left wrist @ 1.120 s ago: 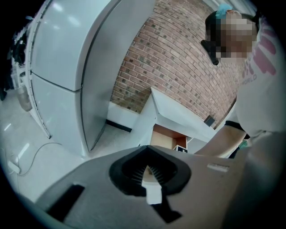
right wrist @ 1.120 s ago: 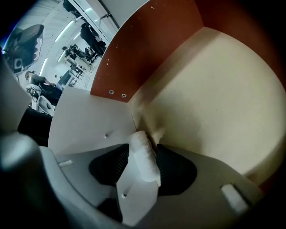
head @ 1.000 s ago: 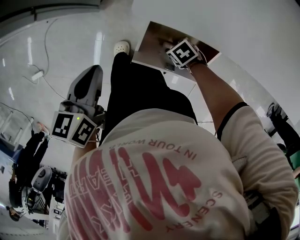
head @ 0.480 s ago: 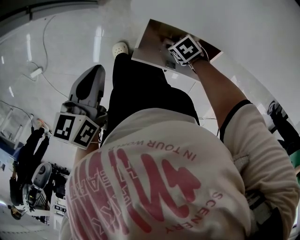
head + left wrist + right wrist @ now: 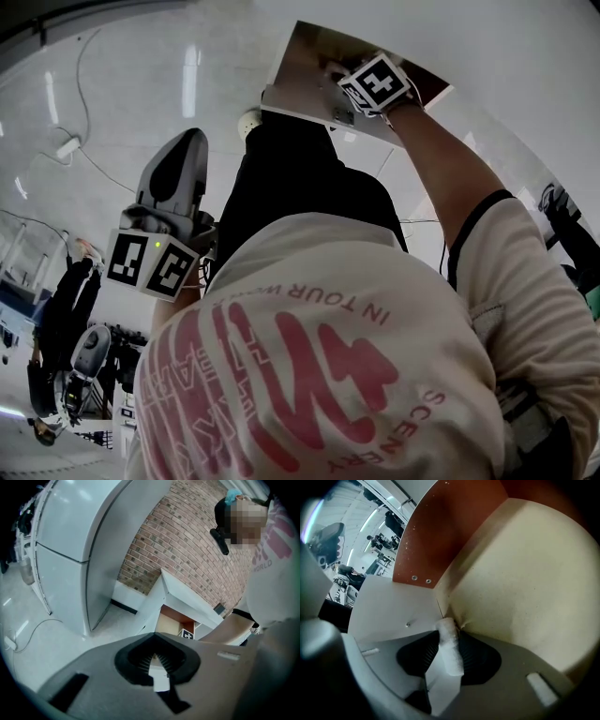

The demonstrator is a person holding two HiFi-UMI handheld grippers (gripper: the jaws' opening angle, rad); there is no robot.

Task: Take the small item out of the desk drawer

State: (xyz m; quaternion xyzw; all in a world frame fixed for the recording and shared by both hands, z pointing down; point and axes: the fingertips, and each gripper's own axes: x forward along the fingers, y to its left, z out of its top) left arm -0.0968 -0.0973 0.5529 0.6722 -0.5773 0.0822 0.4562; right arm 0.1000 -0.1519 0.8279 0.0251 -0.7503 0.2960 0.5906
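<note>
Pale glossy floor (image 5: 122,103), a brick wall (image 5: 187,541) behind the white desk (image 5: 185,597), and the desk's drawer (image 5: 525,573) pulled open. Down in it, the right gripper (image 5: 449,630) has its jaws round a small white roll (image 5: 452,654). They have just been closing, and the ribbed pads look to press the roll from both sides. It lies lengthwise between them, its far end poking just past the tips. Right beyond the tips is the corner where the drawer's beige bottom meets a white side panel (image 5: 389,606). Further out and above stands a red-brown wall (image 5: 440,527) of the drawer. The left gripper (image 5: 153,656) hangs well apart from the drawer, over the floor. Its jaws are pressed together with nothing between them, and the desk lies beyond its tips.
</note>
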